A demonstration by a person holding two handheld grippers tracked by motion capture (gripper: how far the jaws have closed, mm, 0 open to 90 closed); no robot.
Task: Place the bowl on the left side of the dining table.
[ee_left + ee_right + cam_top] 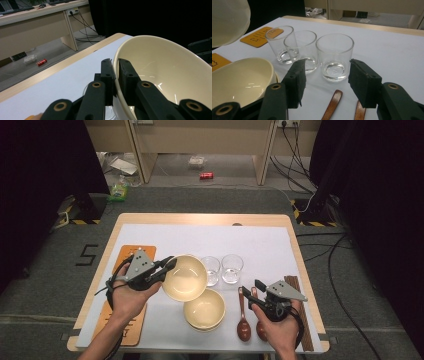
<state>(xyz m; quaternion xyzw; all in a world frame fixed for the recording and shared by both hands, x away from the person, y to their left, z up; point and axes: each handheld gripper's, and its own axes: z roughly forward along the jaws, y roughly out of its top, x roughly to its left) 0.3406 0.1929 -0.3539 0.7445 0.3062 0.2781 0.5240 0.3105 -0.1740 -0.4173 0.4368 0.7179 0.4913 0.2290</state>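
The left gripper (pixel 169 265) had its fingers (pixel 108 75) clamped on the rim of a cream bowl (pixel 185 277), one inside the wall and one outside, and held it tilted in the air above the desk (pixel 260 245), just beside and partly over the stack of bowls (pixel 205 310). That pinch on a thin, smooth rim looked like the weak point: the bowl's weight hung off one edge, so it could have swung or slid out and dropped onto the stack or into the glasses (pixel 232 268) close behind it. A sideways swing could also have knocked a glass (pixel 334 56) over. The right gripper (pixel 252 290) rested with its fingers (pixel 296 80) apart and empty over the handles of two spoons (pixel 243 320), near enough to nudge them if it shifted.
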